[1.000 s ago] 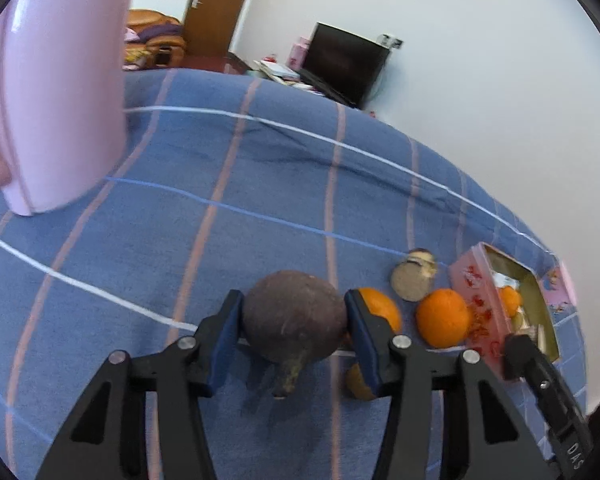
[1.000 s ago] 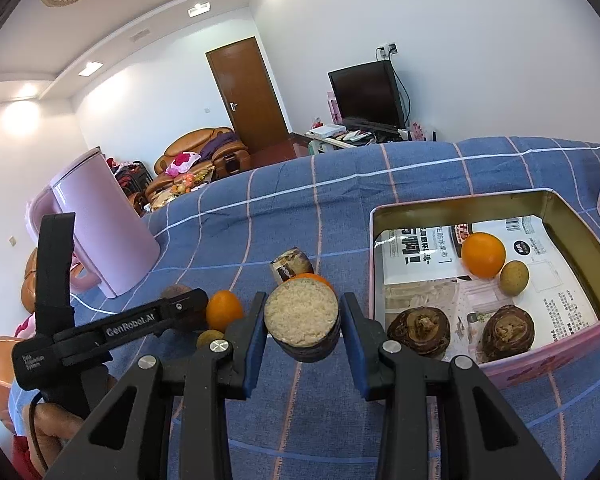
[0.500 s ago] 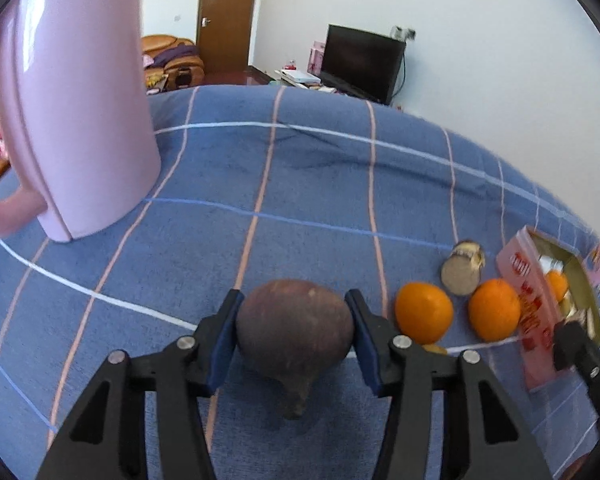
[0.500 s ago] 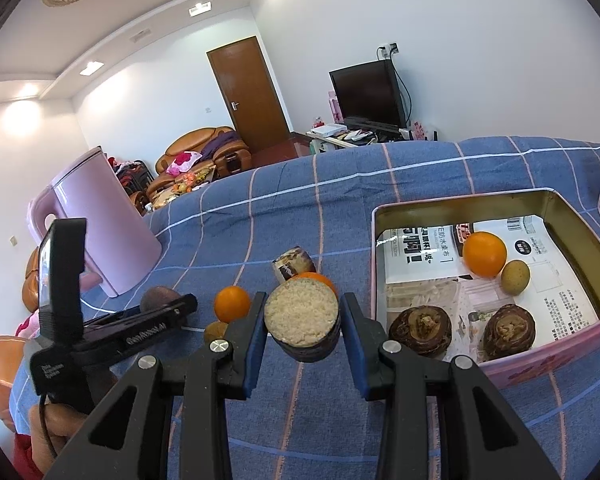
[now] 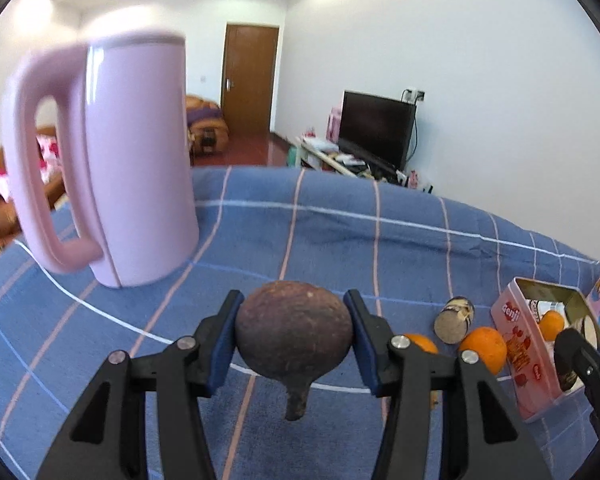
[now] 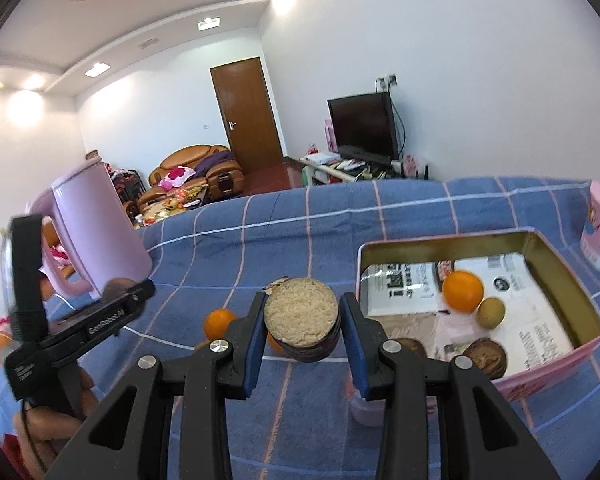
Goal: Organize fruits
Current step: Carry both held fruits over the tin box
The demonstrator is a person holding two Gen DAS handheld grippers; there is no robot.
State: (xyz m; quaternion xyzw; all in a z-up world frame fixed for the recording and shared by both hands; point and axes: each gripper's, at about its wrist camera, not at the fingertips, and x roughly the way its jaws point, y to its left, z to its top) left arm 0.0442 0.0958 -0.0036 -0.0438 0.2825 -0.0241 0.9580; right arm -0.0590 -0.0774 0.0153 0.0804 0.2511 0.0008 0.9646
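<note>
Both hands are mid-carry, each bringing one piece from the blue checked cloth [image 5: 400,240] toward the pink tin [image 6: 556,264] on the right, so the step in hand looks like transport rather than picking.

The left tongs [image 5: 294,340] are clamped on a round brown fruit [image 5: 294,336] with a short stem hanging down; its pads press both sides and the fruit hangs clear above the cloth, with the pink jug [image 5: 140,160] far to the left. The right tongs [image 6: 302,328] are clamped on a cut brown piece [image 6: 302,320], pale grainy face toward the camera, held just left of the tin's near corner.

The tin already holds an orange [image 6: 462,290], a small green fruit [image 6: 490,312] and two brown pieces at its near edge. Two oranges [image 5: 484,348] and another cut piece [image 5: 454,322] lie on the cloth just left of the tin.

Next, I judge, each load must pass over the tin's wall and come down on a bare patch of paper before the jaws part; the round fruit may roll.
</note>
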